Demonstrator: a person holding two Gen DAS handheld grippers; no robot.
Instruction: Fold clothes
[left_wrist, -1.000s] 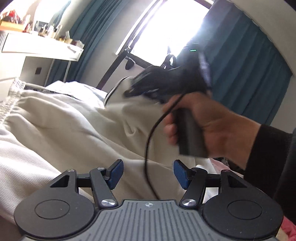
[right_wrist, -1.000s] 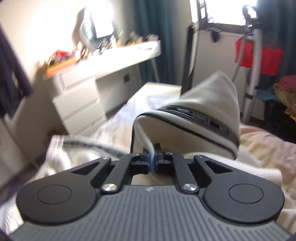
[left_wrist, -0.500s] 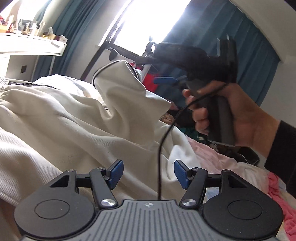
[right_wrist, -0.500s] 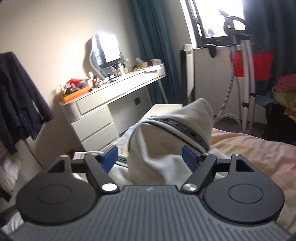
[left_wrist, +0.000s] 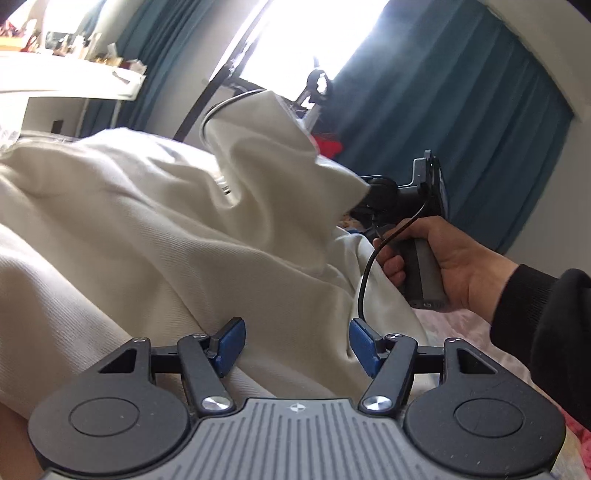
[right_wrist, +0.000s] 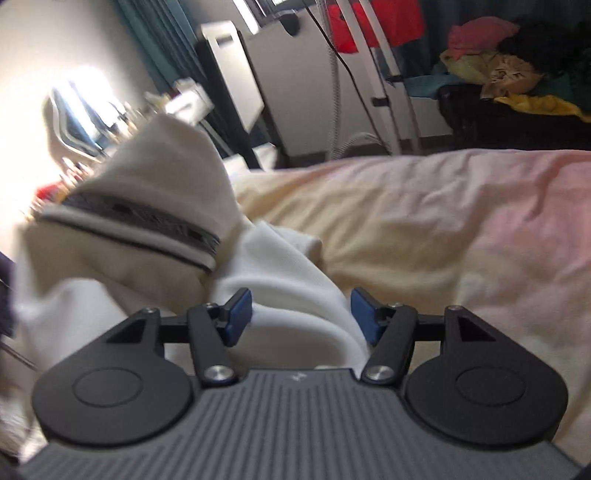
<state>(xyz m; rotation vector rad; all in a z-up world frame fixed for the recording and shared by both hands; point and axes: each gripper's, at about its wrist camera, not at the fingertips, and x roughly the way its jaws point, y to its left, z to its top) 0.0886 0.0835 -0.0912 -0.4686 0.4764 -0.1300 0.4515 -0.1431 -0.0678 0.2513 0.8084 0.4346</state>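
— What sort of place is this?
— A bedroom in a home. A bed with a pale yellow-to-pink sheet fills the right of the right wrist view, and a cream garment lies rumpled across it.
— What else says bedroom?
— Teal curtains hang by a bright window at the top centre of the left wrist view. A white counter at upper left carries small bottles and clutter, like a dressing table. At upper right of the right wrist view a heap of coloured clothes sits in a dark pile
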